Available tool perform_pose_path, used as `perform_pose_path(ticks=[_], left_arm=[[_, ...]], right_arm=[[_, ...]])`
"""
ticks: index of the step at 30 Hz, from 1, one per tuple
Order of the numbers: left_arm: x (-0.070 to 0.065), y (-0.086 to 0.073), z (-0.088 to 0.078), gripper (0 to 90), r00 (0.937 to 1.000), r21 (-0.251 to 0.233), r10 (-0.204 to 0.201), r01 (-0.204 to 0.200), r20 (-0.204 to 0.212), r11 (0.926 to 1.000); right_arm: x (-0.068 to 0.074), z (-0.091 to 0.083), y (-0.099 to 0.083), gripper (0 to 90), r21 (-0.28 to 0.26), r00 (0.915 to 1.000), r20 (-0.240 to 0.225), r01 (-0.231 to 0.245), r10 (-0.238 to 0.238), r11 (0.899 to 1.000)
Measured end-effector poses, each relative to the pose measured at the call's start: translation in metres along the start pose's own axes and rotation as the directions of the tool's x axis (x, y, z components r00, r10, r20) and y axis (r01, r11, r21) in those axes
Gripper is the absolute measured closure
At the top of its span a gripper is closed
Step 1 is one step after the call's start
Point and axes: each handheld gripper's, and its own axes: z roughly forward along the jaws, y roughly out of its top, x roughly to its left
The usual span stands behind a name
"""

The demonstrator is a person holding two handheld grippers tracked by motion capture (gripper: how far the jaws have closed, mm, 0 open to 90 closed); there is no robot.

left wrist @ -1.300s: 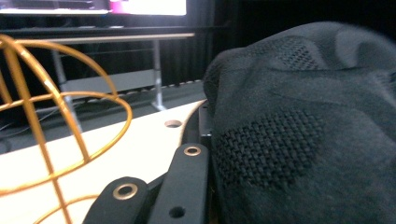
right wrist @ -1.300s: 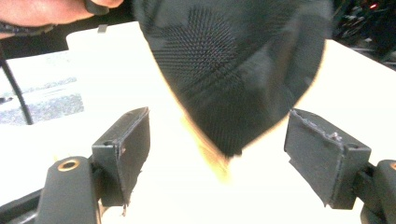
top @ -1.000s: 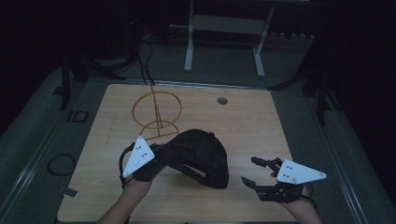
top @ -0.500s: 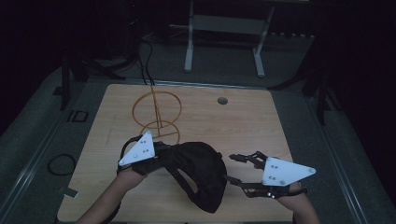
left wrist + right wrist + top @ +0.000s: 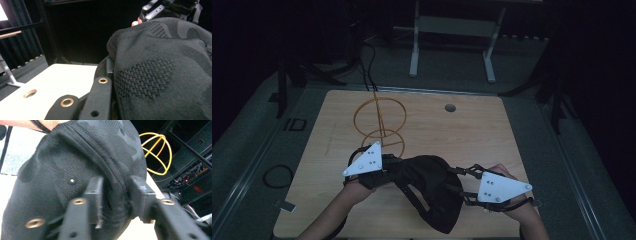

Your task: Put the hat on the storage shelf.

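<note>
A black cap (image 5: 429,192) hangs between two hand-held grippers above the near edge of a wooden table (image 5: 472,135). The left gripper (image 5: 384,167) is clamped tight on the cap's left side. The right gripper (image 5: 460,185) has just been closing its jaws, which now straddle a fold of fabric at the cap's right edge (whether the pads already press on it cannot be told from the blurred close-up). Behind the cap stands a yellow wire stand (image 5: 379,122), well apart from a small round hole (image 5: 450,107) in the tabletop.
</note>
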Motion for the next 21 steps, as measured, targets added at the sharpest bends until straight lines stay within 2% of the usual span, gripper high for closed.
perform_pose_path(ticks=[3,4,6,8,14,17,21], left_arm=[[0.0,0.0,0.002,89.8,1.0,0.009,0.002,-0.002,-0.006,1.0],[0.001,0.0,0.002,89.8,1.0,0.007,-0.004,0.004,-0.002,1.0],[0.002,-0.001,0.002,89.8,0.9998,0.012,-0.012,0.012,-0.015,0.9999],[0.004,-0.002,0.002,89.7,0.9994,0.019,-0.018,0.018,-0.028,0.9997],[0.007,-0.003,0.003,89.6,0.9984,0.039,-0.029,0.031,-0.049,0.9987],[0.007,0.0,0.003,89.5,0.9978,0.038,-0.02,0.022,-0.063,0.999],[0.006,0.004,0.004,89.1,0.996,0.04,0.001,0.003,-0.089,0.9992]], right_arm=[[0.003,0.003,0.0,85.6,0.036,0.9998,-0.001,0.021,-0.021,0.999],[0.003,0.003,-0.001,86.8,0.032,0.9999,0.004,0.015,-0.015,0.999],[0.003,0.004,-0.001,87.2,0.025,0.9999,0.014,0.002,-0.002,1.0],[0.001,0.002,-0.004,87.7,-0.01,0.9989,0.006,-0.047,0.047,0.999],[-0.001,-0.001,-0.003,87.8,-0.054,0.9958,-0.02,-0.09,0.089,0.994],[-0.002,-0.004,-0.001,88.0,-0.087,0.9917,-0.036,-0.126,0.123,0.988],[-0.003,-0.007,0.002,88.1,-0.105,0.9899,-0.038,-0.14,0.137,0.985]])
